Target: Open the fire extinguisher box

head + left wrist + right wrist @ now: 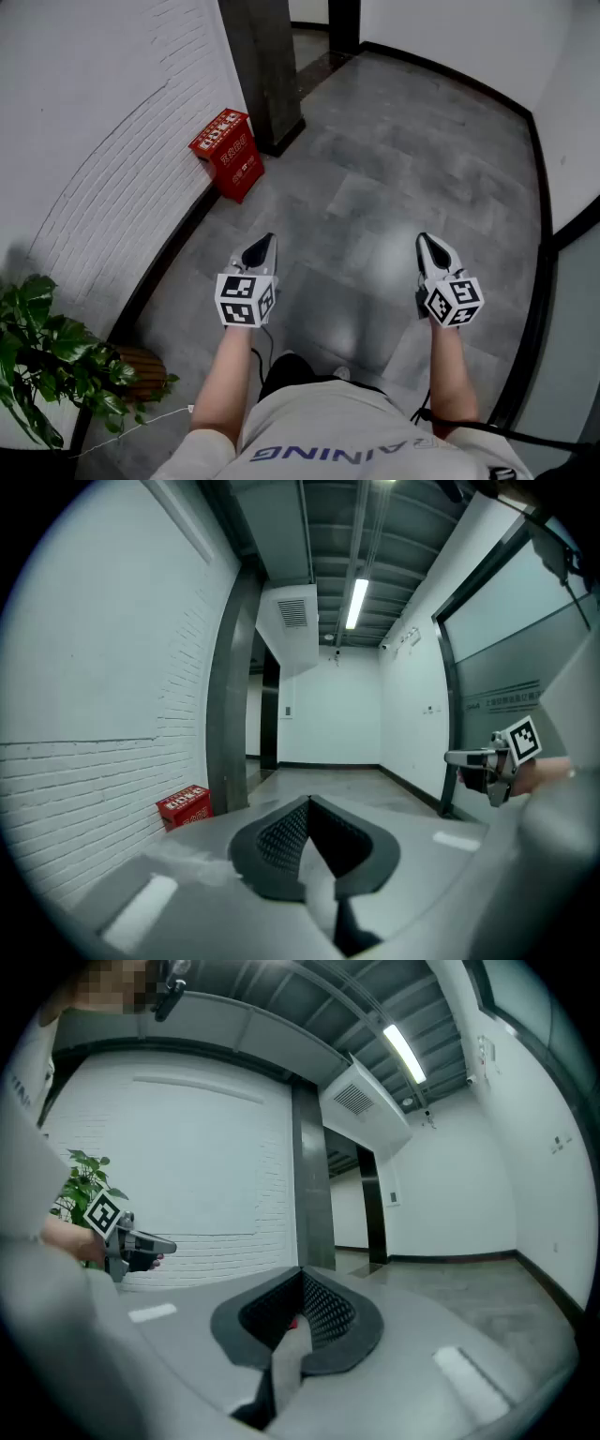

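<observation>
The fire extinguisher box (228, 153) is a red crate with white print. It stands on the grey floor against the white brick wall, beside a dark pillar (266, 66), and its top looks closed. In the left gripper view the box (185, 805) sits low at the left, well ahead of the jaws. My left gripper (271, 237) is held out above the floor, short of the box and to its right, with its jaws together and nothing between them. My right gripper (421, 237) is level with it further right, also shut and empty.
A leafy potted plant (47, 361) stands by the wall at the lower left. A black baseboard (169, 258) runs along the brick wall. A glass partition (572, 225) lines the right side. Grey tiled floor (394, 159) stretches ahead toward a doorway.
</observation>
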`<action>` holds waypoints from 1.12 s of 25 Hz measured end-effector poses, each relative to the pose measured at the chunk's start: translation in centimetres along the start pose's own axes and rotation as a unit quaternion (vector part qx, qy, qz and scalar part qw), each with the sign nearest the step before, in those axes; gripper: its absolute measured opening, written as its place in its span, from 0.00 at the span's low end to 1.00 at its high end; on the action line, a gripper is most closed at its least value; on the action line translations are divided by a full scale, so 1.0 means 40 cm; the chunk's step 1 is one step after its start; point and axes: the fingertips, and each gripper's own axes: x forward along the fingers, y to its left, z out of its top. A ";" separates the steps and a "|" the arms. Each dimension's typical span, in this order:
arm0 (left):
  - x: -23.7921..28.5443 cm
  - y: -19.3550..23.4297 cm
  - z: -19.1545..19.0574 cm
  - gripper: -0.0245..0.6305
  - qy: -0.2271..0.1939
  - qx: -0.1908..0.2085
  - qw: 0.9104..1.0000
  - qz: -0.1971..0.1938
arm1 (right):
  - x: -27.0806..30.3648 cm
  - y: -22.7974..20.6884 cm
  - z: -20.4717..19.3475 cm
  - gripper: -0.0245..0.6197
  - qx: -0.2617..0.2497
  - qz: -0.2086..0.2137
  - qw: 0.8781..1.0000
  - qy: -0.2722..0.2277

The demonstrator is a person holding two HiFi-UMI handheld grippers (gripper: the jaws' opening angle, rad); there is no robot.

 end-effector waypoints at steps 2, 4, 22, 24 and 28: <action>0.024 0.002 0.003 0.05 0.001 -0.002 1.000 0.003 | 0.017 -0.012 -0.013 0.04 0.003 0.006 1.000 0.003; 0.053 0.010 0.008 0.05 -0.001 -0.003 1.000 0.004 | 0.042 -0.023 -0.022 0.04 0.003 0.009 1.000 0.007; 0.535 0.449 0.111 0.04 -0.013 -0.012 1.000 0.007 | 0.721 -0.096 0.059 0.04 -0.023 0.014 0.999 0.025; 0.578 0.529 0.132 0.05 -0.012 -0.013 1.000 0.016 | 0.817 -0.082 0.080 0.04 -0.025 0.024 0.999 0.025; 0.641 0.654 0.164 0.05 -0.014 -0.025 0.999 0.035 | 0.977 -0.060 0.106 0.04 -0.034 0.046 0.998 0.035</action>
